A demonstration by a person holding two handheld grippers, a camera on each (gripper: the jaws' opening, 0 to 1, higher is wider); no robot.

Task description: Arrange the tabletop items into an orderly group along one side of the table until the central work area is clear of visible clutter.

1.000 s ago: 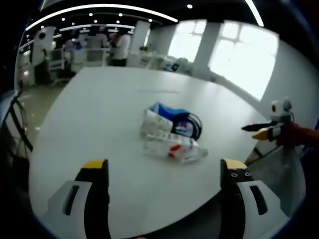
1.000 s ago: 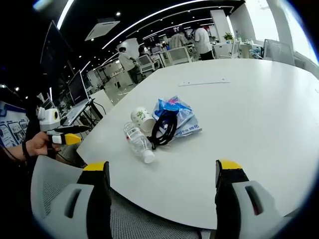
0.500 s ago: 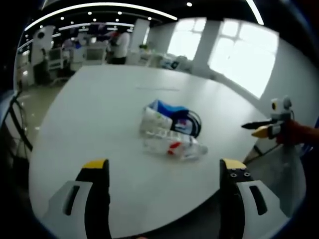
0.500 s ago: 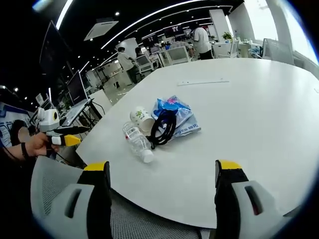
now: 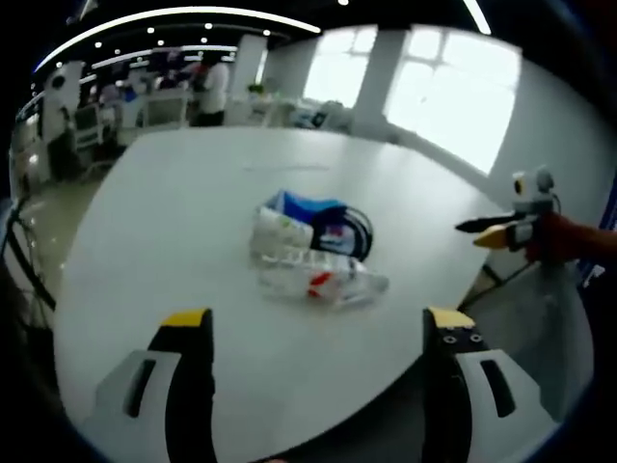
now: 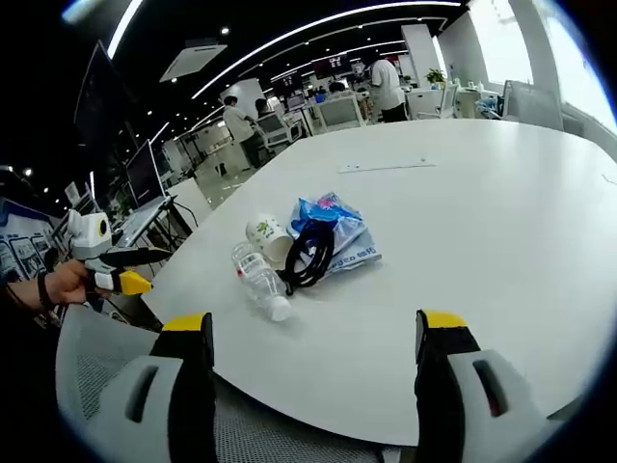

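A small heap lies on the white round table. It holds a clear plastic bottle on its side, a paper cup, a blue bag and a coiled black cable. My left gripper hovers open at the near table edge, well short of the bottle. My right gripper is open too, off the table's edge on another side. Each is also seen from the other's view, hand-held off the table: the right gripper, the left gripper.
A thin paper strip lies beyond the heap. A grey mesh chair back sits under my right gripper. People, desks and monitors stand in the background, with bright windows beyond.
Both views have shifted slightly with the hands. The heap lies as before, and both grippers stay open with nothing in them.
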